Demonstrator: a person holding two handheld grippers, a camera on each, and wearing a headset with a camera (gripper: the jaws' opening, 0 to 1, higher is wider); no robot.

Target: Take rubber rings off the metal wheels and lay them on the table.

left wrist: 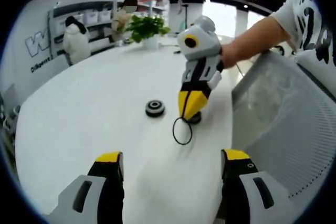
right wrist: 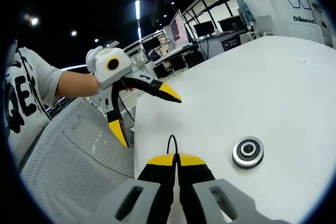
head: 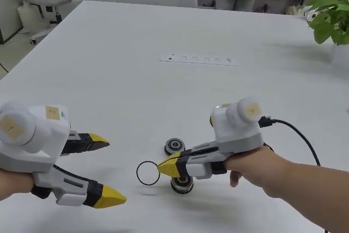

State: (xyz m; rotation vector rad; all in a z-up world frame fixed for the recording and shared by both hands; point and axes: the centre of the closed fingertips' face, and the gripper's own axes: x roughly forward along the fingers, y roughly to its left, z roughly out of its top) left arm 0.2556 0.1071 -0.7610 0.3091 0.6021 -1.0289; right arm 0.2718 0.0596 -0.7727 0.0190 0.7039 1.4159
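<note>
Two round metal wheels (head: 174,145) are counted on the white table (head: 163,91), near its edge. One thin black rubber ring (head: 147,173) is pinched by the closed right gripper (head: 169,166). The left gripper (head: 114,170) is held wide open, empty, well apart. Broad bare tabletop is left beyond.
</note>
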